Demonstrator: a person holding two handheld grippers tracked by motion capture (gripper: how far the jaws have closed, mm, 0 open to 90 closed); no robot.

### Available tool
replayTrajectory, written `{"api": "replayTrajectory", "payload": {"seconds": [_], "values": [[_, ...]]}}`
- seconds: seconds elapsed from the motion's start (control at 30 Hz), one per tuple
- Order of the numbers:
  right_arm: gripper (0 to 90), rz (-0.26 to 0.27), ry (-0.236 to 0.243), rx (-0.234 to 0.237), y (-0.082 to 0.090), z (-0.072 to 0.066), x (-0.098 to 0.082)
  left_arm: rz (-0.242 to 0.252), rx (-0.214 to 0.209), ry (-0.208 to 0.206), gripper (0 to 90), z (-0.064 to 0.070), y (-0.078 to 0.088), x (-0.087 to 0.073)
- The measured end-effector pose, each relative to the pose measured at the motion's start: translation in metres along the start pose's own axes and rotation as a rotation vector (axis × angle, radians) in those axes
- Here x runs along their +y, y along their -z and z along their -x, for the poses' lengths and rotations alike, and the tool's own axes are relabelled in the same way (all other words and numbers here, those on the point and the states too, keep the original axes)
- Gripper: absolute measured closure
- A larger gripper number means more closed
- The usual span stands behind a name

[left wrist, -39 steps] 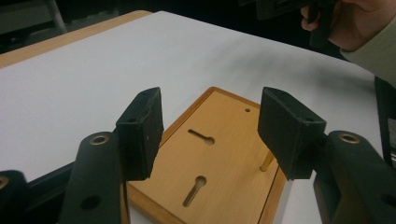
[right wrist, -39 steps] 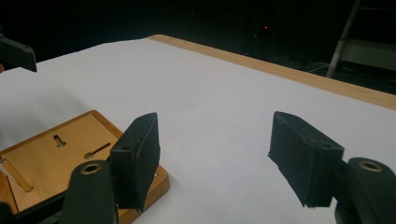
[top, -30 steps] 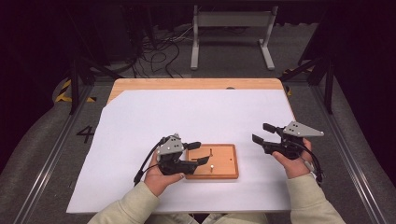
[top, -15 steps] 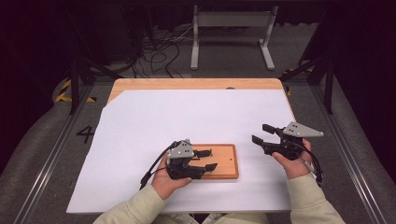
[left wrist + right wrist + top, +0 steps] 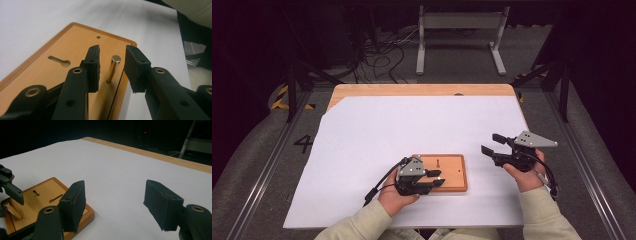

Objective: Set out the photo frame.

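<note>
A wooden board [image 5: 447, 172] is lying on the white sheet [image 5: 412, 125] in the lower middle of the high view, with a keyhole slot [image 5: 59, 60] cut in its face. A brass pin [image 5: 113, 68] is standing upright near one edge of the board; its long axis is running vertically, roughly along the line between the jaws in the left gripper view.

The left gripper [image 5: 111, 66] is sitting at the board's lower left corner in the high view, jaws parted and straddling the pin. The pin is appearing in the gap, nearer the left-hand jaw in that view, and no pad is seen touching it; whether it is level with the pads or just beyond them cannot be told.

The right gripper [image 5: 492, 145] is hovering over bare sheet at the right of the high view, well apart from the board, jaws wide apart and holding nothing.

The left hand [image 5: 394, 197] is much the nearer to the pin. By this reading, a sideways closing of the jaws is all the coming grasp seems to require.
</note>
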State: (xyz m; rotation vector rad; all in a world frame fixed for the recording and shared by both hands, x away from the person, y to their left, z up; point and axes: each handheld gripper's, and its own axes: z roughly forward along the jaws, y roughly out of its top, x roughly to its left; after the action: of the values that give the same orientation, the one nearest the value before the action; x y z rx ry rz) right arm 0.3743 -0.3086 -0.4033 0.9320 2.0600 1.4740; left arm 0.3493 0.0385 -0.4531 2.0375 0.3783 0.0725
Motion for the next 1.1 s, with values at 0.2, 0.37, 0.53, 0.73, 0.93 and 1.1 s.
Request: {"api": "replayTrajectory", "payload": {"seconds": [0.2,0.37,0.53,0.73,0.93,1.1], "values": [[34.4,-0.009,-0.001,0.0,-0.001,0.0,-0.001,-0.048,0.002,-0.014,70.4,0.0,-0.008,-0.003],[34.4,-0.01,-0.004,0.001,-0.001,0.0,-0.001,-0.07,0.009,-0.043,79.9,0.0,-0.008,-0.003],[34.5,-0.014,-0.002,0.0,-0.001,0.0,-0.002,-0.08,0.019,-0.07,83.8,0.0,-0.008,-0.002],[34.5,-0.016,-0.007,0.005,-0.002,0.0,-0.002,-0.09,0.0,-0.034,83.6,-0.003,-0.007,0.0],[34.9,-0.019,-0.005,0.004,-0.002,-0.001,-0.002,-0.105,0.017,-0.085,84.1,0.0,-0.007,0.001],[35.0,-0.019,-0.004,0.005,-0.002,-0.001,-0.002,-0.152,0.072,-0.227,84.1,0.008,-0.008,0.005]]}}
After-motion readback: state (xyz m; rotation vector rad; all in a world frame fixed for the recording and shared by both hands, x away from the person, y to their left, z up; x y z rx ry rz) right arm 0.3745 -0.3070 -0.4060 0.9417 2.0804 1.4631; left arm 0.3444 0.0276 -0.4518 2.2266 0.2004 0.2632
